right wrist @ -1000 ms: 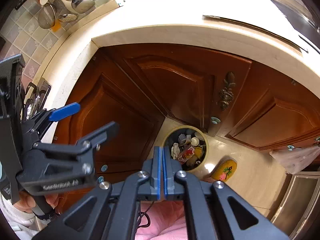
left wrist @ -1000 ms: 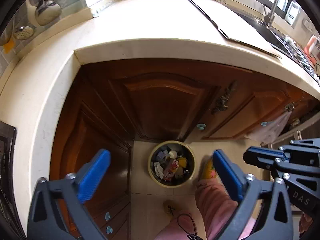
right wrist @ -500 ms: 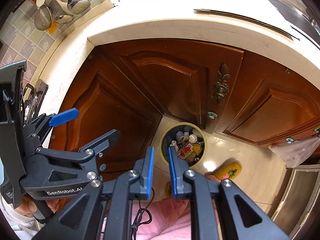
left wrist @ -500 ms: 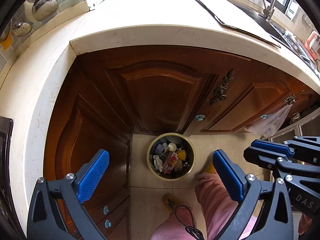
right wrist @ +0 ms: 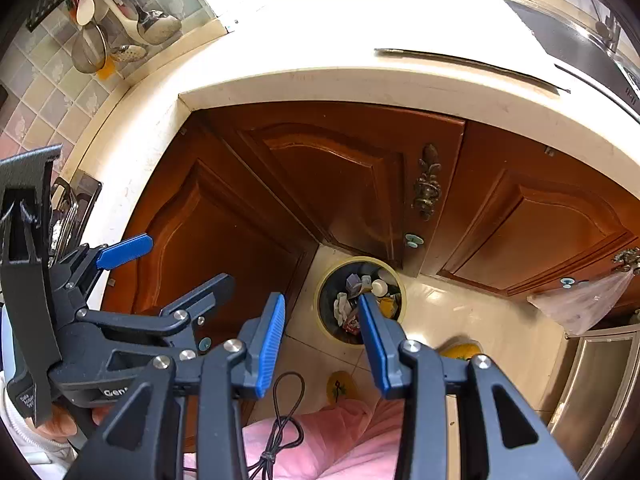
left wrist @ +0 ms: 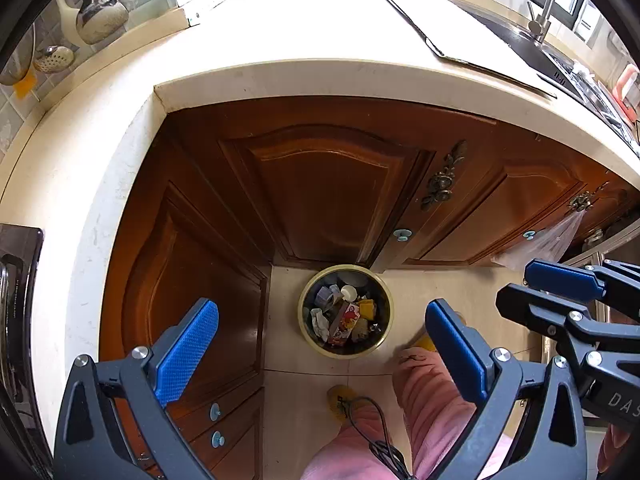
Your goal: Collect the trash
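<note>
Two downward-looking wrist views of a kitchen corner, taken from above a cream countertop (left wrist: 280, 40) with brown wooden cabinet doors (left wrist: 332, 192) beneath it. On the pale tiled floor, tucked into the corner where the cabinets meet, stands a round trash bin (left wrist: 345, 312) with a yellowish rim, filled with crumpled paper, a red-and-white carton, a yellow scrap and other small litter. In the left wrist view the left gripper (left wrist: 320, 348) hangs high above the floor with its blue-padded jaws spread wide and nothing between them; the bin appears in the gap, far below. The right gripper (right wrist: 322, 336), seen from its own camera, has its jaws parting, with no object between the pads; the bin shows just past its right finger. The person's pink trouser legs (left wrist: 424, 392) and yellow slippers (right wrist: 340, 388) show at the bottom of both views, with a thin black cable (right wrist: 280, 420) dangling in front. Only the left view shows the sink and its tap (left wrist: 544, 12) at upper right and a dark appliance edge at far left. Only the right view shows the hand gripping the left tool's handle at lower left, and a fuller row of ladles and strainers (right wrist: 120, 36) hanging on the tiled wall. A clear plastic bag (right wrist: 584, 300) hangs from a cabinet knob at right in both.
</note>
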A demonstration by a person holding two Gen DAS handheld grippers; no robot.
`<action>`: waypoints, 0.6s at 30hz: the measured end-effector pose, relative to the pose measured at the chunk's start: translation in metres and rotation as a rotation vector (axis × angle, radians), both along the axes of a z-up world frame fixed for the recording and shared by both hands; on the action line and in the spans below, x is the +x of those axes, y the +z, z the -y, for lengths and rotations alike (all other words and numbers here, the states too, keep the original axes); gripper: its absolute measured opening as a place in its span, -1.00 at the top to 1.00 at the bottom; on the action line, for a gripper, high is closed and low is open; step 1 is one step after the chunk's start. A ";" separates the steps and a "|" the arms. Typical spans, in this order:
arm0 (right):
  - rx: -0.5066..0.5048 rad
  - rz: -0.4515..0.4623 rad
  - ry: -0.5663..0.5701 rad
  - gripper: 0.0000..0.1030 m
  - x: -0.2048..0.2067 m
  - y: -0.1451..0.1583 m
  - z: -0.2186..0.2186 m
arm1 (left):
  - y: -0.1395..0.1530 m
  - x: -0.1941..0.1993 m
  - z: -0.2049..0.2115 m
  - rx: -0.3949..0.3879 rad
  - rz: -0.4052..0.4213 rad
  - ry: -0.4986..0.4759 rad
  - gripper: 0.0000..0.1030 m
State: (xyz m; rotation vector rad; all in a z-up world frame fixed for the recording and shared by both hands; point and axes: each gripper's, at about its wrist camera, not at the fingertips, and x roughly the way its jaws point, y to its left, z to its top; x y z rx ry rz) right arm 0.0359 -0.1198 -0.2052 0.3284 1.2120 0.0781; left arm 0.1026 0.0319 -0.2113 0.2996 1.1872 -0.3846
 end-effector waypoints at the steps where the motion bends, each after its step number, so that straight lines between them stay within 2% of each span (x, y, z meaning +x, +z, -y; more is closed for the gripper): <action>1: 0.000 0.006 -0.003 0.25 -0.001 0.002 0.000 | 0.002 0.000 0.000 -0.002 0.003 0.000 -0.99; 6: -0.010 0.032 -0.018 0.23 -0.002 0.016 0.000 | 0.017 -0.003 -0.002 -0.014 0.035 -0.005 -0.99; 13: -0.011 0.111 -0.035 0.21 -0.004 0.050 0.002 | 0.048 -0.006 -0.002 -0.049 0.092 -0.003 -0.99; 18: -0.040 0.203 -0.044 0.17 -0.006 0.077 0.004 | 0.073 -0.009 -0.004 -0.099 0.186 0.020 -0.99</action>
